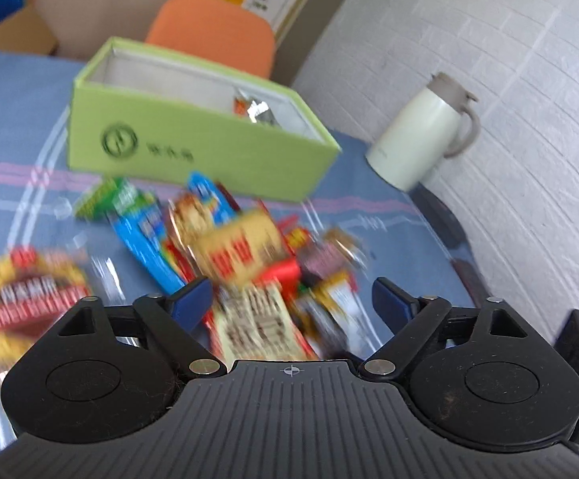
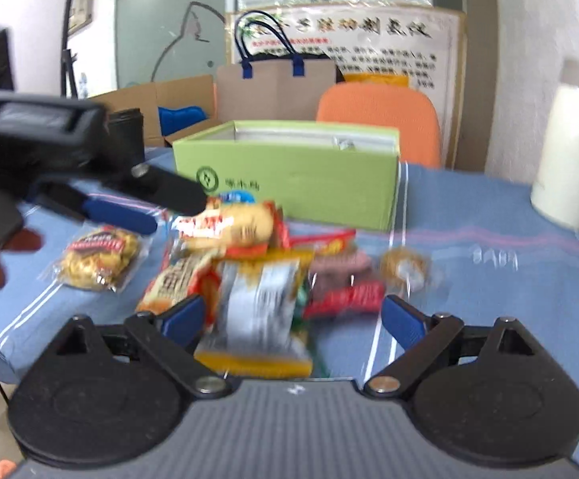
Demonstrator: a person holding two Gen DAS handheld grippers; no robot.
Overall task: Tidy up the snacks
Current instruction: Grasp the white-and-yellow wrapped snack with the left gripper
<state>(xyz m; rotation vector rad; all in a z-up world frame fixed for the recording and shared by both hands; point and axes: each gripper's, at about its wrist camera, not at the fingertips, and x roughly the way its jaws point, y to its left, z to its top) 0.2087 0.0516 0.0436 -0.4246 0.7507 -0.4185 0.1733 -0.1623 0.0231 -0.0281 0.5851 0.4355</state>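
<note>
Hovering both grippers, left (image 1: 292, 303) & right (image 2: 292, 317), jaws wide, nothing held; snack pile (image 1: 245, 251) on counter (image 1: 18, 127) before green box (image 1: 193, 139); I risk pinching two overlapping packets, dragging others off.

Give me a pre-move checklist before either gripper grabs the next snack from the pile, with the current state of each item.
1. Left gripper open, nothing between its pads: ok.
2. Right gripper open, nothing clamped: ok.
3. Green box open on top, with room inside: ok; one wrapped snack already lies in it.
4. Snack pile in front of the box, within view of both cameras: ok.
5. A single packet singled out for the grasp: cannot tell; the packets overlap and both views are blurred.
6. Grippers clear of each other: cannot tell; both point at the same pile.
</note>
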